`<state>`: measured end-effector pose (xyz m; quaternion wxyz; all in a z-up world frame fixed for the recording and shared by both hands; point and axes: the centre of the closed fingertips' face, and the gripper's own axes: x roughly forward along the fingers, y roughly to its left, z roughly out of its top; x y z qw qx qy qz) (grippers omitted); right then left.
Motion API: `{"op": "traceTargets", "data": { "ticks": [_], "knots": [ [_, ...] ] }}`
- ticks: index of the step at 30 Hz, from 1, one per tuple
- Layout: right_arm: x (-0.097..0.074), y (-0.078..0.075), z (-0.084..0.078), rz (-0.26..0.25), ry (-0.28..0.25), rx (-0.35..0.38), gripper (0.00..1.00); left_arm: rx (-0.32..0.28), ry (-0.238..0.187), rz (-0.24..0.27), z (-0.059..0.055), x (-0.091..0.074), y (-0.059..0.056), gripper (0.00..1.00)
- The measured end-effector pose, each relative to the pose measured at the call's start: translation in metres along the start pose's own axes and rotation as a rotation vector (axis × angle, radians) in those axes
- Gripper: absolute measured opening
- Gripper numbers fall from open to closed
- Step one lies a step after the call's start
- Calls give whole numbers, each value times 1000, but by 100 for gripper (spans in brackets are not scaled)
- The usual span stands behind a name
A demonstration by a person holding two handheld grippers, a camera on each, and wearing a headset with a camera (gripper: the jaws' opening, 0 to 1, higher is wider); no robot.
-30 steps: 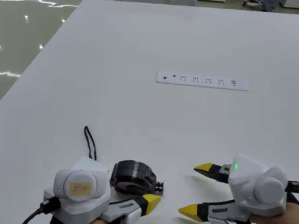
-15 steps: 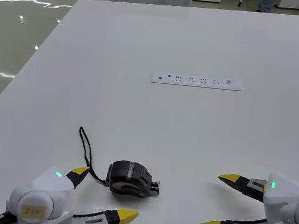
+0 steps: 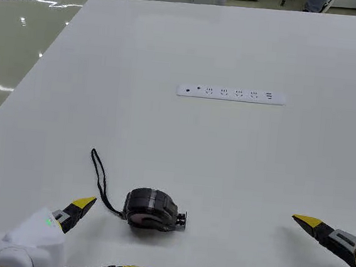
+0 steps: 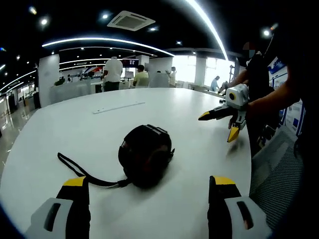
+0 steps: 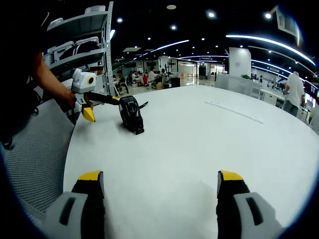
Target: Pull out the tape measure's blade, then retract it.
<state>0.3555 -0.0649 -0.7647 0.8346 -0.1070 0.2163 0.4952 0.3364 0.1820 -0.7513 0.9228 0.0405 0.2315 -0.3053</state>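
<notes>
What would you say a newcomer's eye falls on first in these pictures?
The black tape measure near the front of the white table. The open left gripper sits short of it and the open right gripper off to its right, both empty; a white power strip lies farther back.

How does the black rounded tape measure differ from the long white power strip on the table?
The tape measure is black, rounded and compact; the power strip is white, long and flat. The tape measure lies near the open left gripper; the power strip lies far beyond. Both rest untouched on the white table.
</notes>
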Motion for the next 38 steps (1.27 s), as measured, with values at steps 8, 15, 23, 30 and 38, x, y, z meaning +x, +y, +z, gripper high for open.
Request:
{"op": "traceTargets", "data": {
  "ticks": [8,15,23,30,38],
  "knots": [
    [-20,-3,-3,-42,-59,28,100,11,-61,-29,7,-7,-5,100],
    [-29,1,-10,-52,-54,37,100,22,-74,-38,6,-9,-9,100],
    [-32,0,-9,-64,-60,35,100,27,-100,-23,11,-14,-8,100],
    [-32,-3,-5,-62,-61,23,100,38,-116,-22,13,-18,-8,100],
    [-32,-6,-4,-56,-63,20,100,38,-126,-26,13,-19,-11,100]
  ]
}}
